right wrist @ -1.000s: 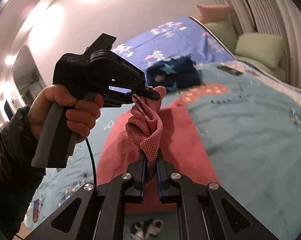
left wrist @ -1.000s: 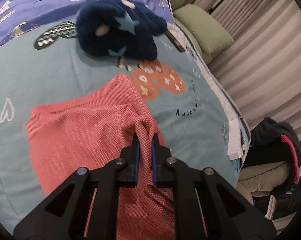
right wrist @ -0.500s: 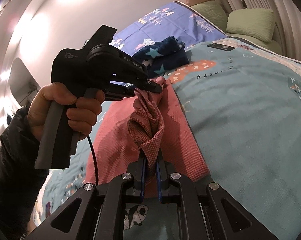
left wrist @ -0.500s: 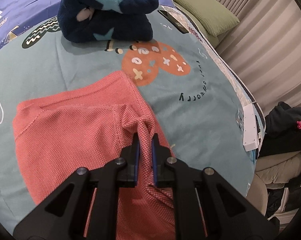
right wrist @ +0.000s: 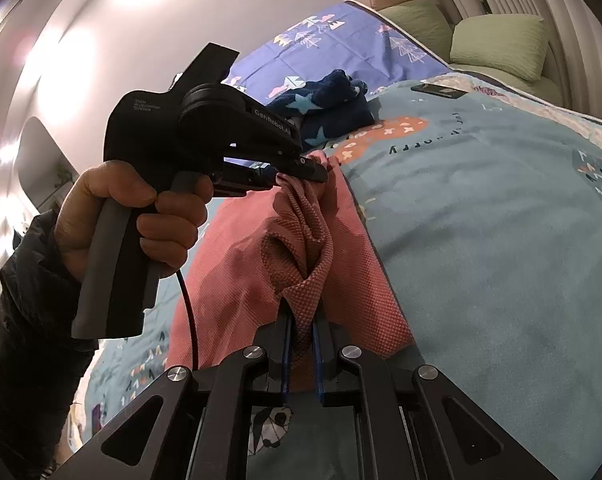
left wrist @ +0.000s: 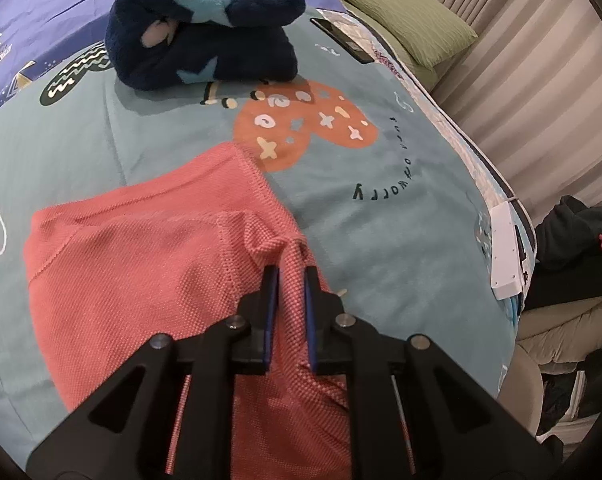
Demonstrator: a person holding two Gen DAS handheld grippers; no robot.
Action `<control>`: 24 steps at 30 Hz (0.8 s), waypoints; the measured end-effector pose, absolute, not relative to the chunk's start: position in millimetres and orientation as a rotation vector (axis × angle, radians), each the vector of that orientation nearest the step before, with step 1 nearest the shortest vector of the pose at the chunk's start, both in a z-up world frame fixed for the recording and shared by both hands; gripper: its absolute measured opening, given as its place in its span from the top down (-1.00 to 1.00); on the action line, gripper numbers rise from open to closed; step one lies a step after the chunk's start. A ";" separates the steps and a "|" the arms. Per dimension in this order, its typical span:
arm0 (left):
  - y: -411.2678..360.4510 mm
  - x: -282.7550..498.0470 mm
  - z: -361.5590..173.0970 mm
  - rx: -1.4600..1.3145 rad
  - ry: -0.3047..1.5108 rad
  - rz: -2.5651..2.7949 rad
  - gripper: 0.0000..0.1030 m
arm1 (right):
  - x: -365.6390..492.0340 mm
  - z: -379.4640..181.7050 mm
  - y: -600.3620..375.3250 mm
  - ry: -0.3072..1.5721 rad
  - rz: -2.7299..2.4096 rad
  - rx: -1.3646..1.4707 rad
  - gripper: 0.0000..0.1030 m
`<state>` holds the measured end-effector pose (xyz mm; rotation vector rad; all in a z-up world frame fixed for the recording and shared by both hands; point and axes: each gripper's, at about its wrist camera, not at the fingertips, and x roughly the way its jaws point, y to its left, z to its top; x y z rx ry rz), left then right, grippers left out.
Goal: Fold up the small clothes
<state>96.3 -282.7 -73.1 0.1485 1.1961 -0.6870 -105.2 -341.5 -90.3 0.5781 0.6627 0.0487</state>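
The coral knit garment (left wrist: 133, 280) lies on the teal bedspread (left wrist: 401, 248), which serves as the reference surface. No container appears in either view.

The left gripper (left wrist: 288, 276) is clamped on a bunched ridge of the garment at the garment's right edge; both pads press the cloth. The right gripper (right wrist: 301, 312) is likewise closed on a gathered fold of the same garment, and the cloth rises from its jaws in a twisted strand up to the left gripper (right wrist: 301, 168), seen there in the person's hand (right wrist: 113, 216). The rest of the garment rests flat on the bedspread, with one folded layer over another.

The garment's far corner touches the orange heart print (left wrist: 301, 124) on the bedspread. Beyond that print lies a folded dark blue fleece item with stars (left wrist: 205, 28), apart from the garment. To the right of the garment the bedspread is bare up to the bed edge, where a white flat device (left wrist: 507, 252) lies. A dark phone-like object (left wrist: 341, 38) lies near the fleece item.

Green pillows (left wrist: 413, 20) sit past the head of the bedspread beside pleated curtains (left wrist: 541, 92). Dark clothing (left wrist: 573, 248) is piled off the bed edge.
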 end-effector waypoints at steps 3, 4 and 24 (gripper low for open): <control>-285.0 92.6 -67.6 0.127 1.178 -0.735 0.75 | -105.1 -92.9 -341.7 0.673 0.045 0.586 0.86; -285.8 91.6 -66.2 0.125 1.174 -0.744 0.75 | -105.3 -93.7 -342.1 0.676 0.045 0.588 0.86; -214.5 38.1 -45.4 0.223 0.942 -0.674 0.54 | -109.6 -98.3 -344.3 0.701 0.014 0.588 0.85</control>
